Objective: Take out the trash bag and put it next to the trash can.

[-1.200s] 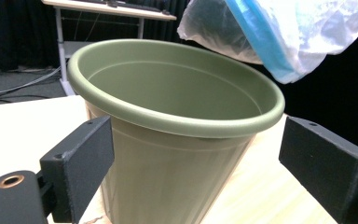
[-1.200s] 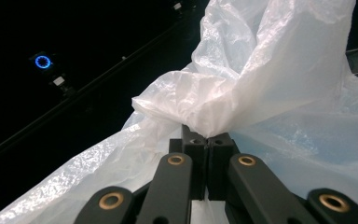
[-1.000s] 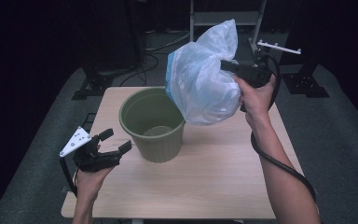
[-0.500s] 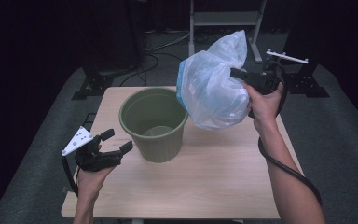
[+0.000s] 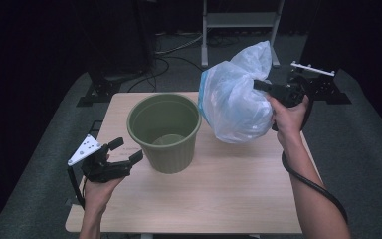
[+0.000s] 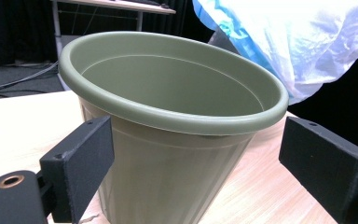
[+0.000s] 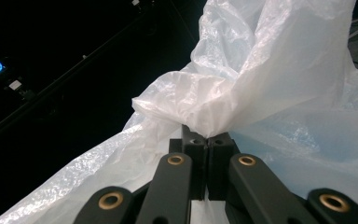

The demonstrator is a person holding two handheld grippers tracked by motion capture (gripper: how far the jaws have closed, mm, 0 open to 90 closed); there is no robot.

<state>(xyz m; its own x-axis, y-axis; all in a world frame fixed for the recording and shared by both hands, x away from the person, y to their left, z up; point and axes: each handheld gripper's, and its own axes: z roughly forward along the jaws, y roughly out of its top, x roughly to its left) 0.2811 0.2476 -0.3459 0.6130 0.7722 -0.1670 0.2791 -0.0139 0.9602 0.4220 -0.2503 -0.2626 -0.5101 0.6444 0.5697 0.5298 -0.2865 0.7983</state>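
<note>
High view: a crinkled, translucent plastic bag, blue-tinted and puffed round, hangs right of centre, clamped in the right claw. Beside it a ribbed olive plastic pot stands at centre on the pale woodgrain worktop; the left claw, lower left, gapes apart

Pot on table; bag right of pot.

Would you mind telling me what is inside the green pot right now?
The green pot looks empty: bare inner wall and some floor show in the high view. Its near rim hides the rest.
</note>
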